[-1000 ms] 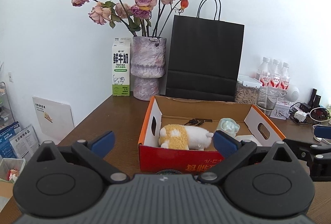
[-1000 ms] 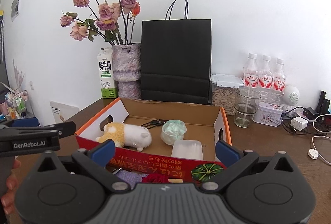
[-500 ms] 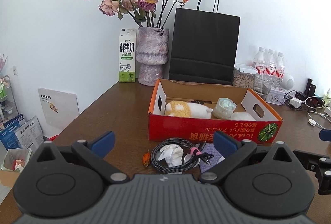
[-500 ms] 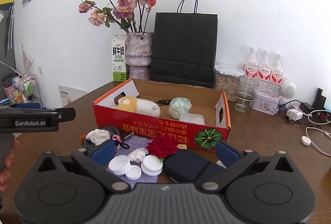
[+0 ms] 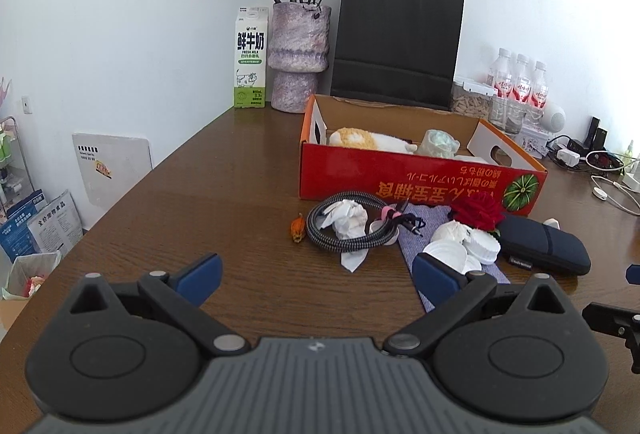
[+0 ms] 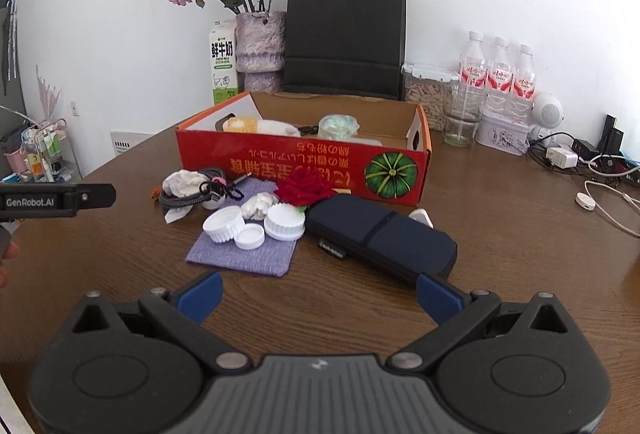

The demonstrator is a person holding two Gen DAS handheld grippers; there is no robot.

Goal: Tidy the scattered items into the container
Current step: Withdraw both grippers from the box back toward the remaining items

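Several loose items lie bunched on the wooden table (image 6: 500,234) just in front of the red cardboard box (image 6: 304,169), and both grippers hang back from them, held low over bare wood. The right gripper (image 6: 320,292) has its jaws spread wide with nothing between the blue pads; the left gripper (image 5: 316,274) is equally wide and empty. From the right gripper, the dark zip case (image 6: 380,234) lies just ahead and slightly to the right, its long axis running on a diagonal from near the red fabric rose (image 6: 304,187) toward the gripper's right finger, so a grasp across its narrow width would want the wrist turned to suit. The three white caps (image 6: 252,226) sit on the purple cloth (image 6: 244,254) ahead and to the left of that gripper. The coiled braided cable (image 5: 352,224), with crumpled white paper (image 5: 346,218) resting in its loop, lies straight ahead of the left gripper, which looks the nearer of the two to it. A small orange object (image 5: 298,228) beside the coil is too small to identify, perhaps a dried bud. Inside the box already are a plush toy (image 5: 368,139) and a pale green bundle (image 5: 440,143). My reading is that the right side would most readily take the case, the left the cable.
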